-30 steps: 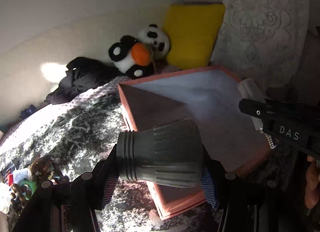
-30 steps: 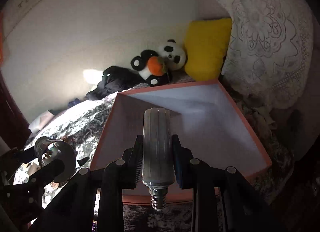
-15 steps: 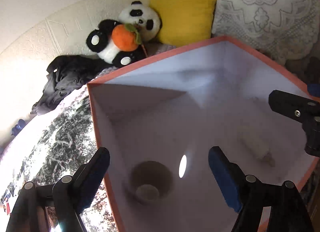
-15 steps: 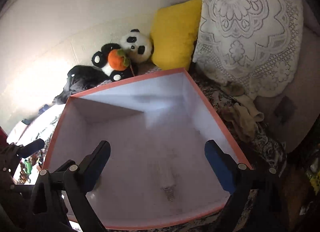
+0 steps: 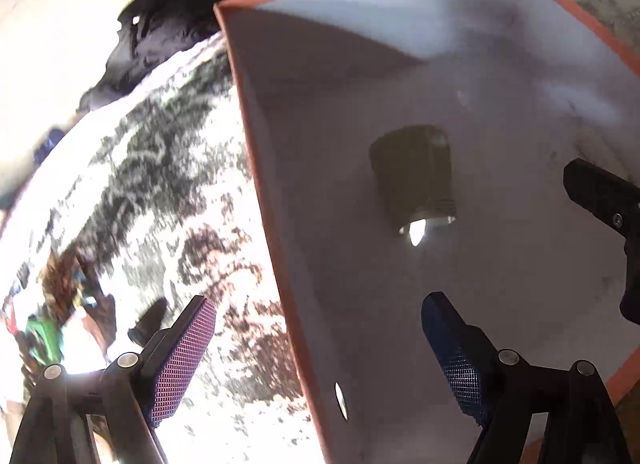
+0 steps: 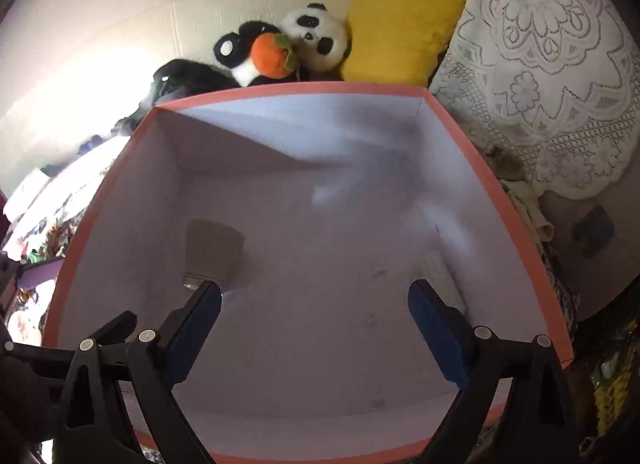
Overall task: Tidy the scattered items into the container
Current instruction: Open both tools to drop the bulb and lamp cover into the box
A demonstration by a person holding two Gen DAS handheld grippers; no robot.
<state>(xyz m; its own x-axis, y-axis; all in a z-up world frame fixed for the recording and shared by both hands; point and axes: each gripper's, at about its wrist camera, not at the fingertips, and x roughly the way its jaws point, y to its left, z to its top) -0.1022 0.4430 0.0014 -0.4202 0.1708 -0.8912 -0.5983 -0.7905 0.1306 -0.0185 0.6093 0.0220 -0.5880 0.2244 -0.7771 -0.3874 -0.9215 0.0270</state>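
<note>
A pink-rimmed box (image 5: 256, 167) with a white inside lies on the bed; it also shows in the right wrist view (image 6: 500, 199). A dark ribbed cylinder with a shiny end (image 5: 414, 179) lies on the box floor, also visible in the right wrist view (image 6: 214, 254). A pale ribbed bulb (image 6: 444, 276) lies by the box's right wall. My left gripper (image 5: 320, 344) is open and empty, straddling the box's left wall. My right gripper (image 6: 316, 324) is open and empty above the box floor; part of it shows in the left wrist view (image 5: 600, 199).
A patterned bedspread (image 5: 152, 191) holds scattered small items (image 5: 60, 320) and a small black piece (image 5: 146, 322) at the left. A panda plush (image 6: 288, 47), a yellow cushion (image 6: 400, 27), a lace pillow (image 6: 540, 63) and dark clothing (image 6: 184, 75) lie behind the box.
One second ago each gripper held an item; both opened and the cylinder and the bulb now lie in the box. The left gripper has since shifted left over the box wall.
</note>
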